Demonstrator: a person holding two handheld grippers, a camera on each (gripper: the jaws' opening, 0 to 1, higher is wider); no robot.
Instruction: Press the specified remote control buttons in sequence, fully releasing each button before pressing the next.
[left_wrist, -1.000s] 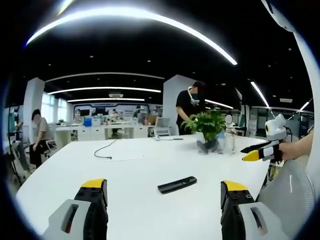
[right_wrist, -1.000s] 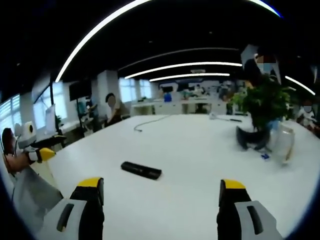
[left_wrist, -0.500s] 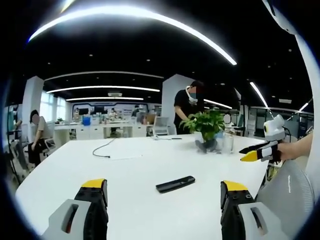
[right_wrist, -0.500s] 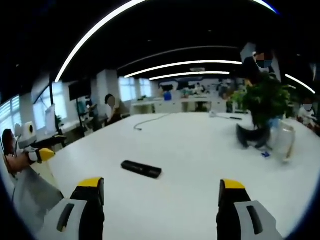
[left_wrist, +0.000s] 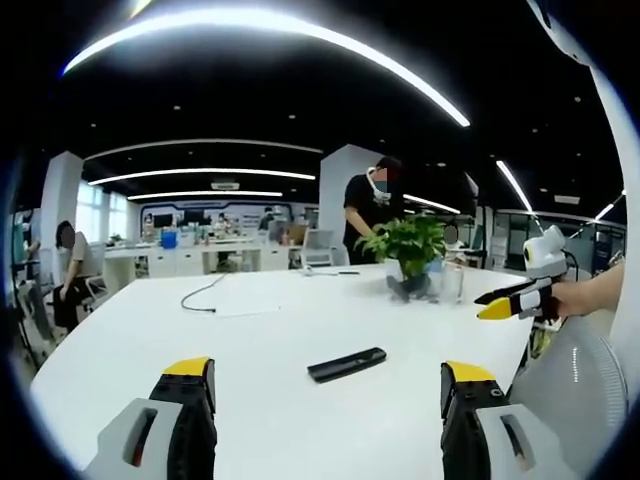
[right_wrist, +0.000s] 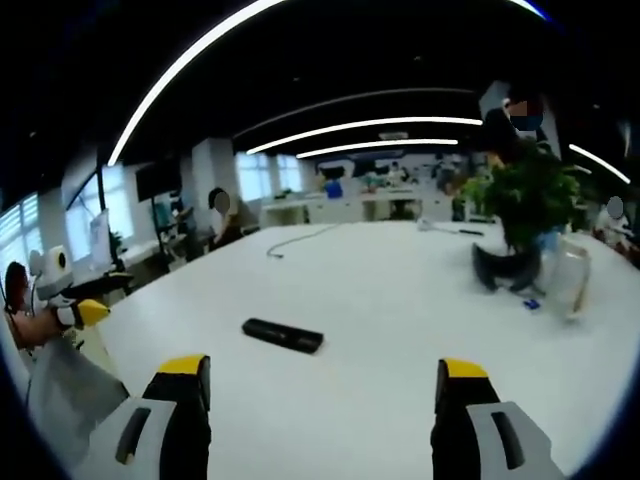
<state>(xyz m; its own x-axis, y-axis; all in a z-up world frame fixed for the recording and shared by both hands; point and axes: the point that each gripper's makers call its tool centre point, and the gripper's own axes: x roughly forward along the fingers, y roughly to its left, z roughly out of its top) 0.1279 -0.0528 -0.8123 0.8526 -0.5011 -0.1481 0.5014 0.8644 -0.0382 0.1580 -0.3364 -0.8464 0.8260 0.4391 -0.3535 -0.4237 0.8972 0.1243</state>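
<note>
My left gripper has its jaws wide with nothing between them, above the white worktop. My right gripper is just as wide, holding nothing. The black remote lies flat on the worktop ahead of both, apart from them. Farther off I see a loose cable, then a potted plant with a person standing behind it.

ceiling: dark, long curved light strips
table: large, white
plant: potted, far side of table
back: desks, windows at left
</note>
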